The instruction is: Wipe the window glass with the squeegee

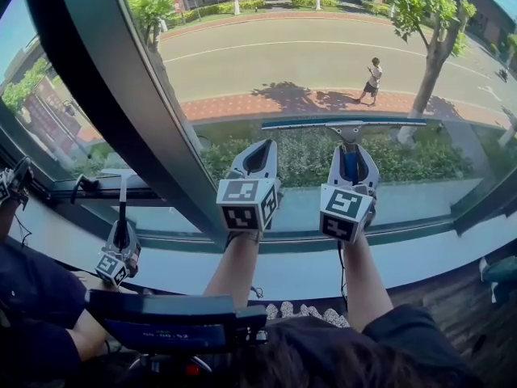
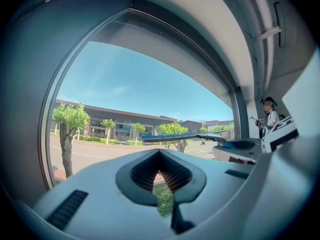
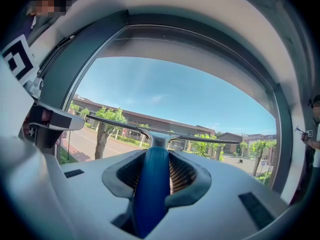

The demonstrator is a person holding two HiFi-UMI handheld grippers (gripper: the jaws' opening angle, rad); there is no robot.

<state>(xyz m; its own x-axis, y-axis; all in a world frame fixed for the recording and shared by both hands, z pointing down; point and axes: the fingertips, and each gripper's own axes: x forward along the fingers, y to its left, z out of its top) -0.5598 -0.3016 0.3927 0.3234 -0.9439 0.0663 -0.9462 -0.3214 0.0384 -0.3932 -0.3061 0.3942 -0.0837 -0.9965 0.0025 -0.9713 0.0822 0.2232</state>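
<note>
The squeegee has a blue handle and a long dark blade lying level against the window glass. My right gripper is shut on the handle, with the blade just beyond its tips. To its left, at about the same height, my left gripper is held near the glass; its jaws are together with nothing between them. The blade also shows at the right of the left gripper view.
A thick dark window post slants down left of my left gripper. The pale sill runs below both grippers. At the far left another person's gripper holds a second squeegee on the neighbouring pane. A dark device sits near my body.
</note>
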